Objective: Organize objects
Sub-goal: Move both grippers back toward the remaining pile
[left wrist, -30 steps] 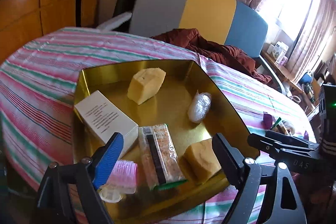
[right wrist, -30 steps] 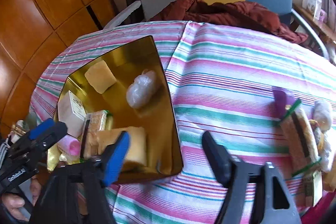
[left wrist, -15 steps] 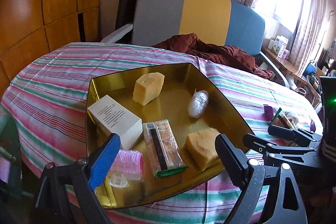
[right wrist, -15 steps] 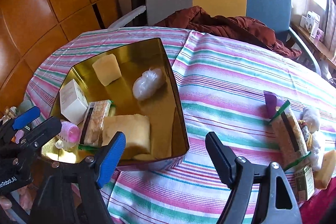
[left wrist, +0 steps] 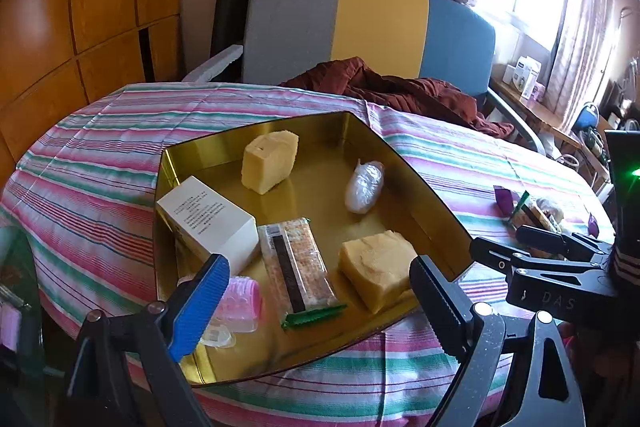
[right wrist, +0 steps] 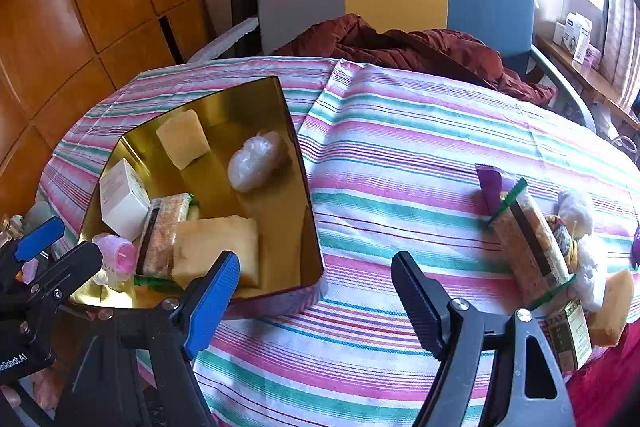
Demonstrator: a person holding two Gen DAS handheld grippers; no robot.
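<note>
Both grippers hovering empty, jaws spread: left gripper [left wrist: 314, 297] over gold tin [left wrist: 424, 187], right gripper [right wrist: 316, 293] over striped tablecloth [right wrist: 400, 163]. Next likely target, green-edged snack bar [right wrist: 530, 247], waiting at 3 o'clock among loose items. Advice: approaching low, pinching across its narrow width.

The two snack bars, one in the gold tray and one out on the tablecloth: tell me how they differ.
The snack bar in the tray lies inside the gold tray among other items; the snack bar on the cloth lies on the striped tablecloth, in a pile of loose items. Both have clear wrappers, a dark central band and green ends.
</note>
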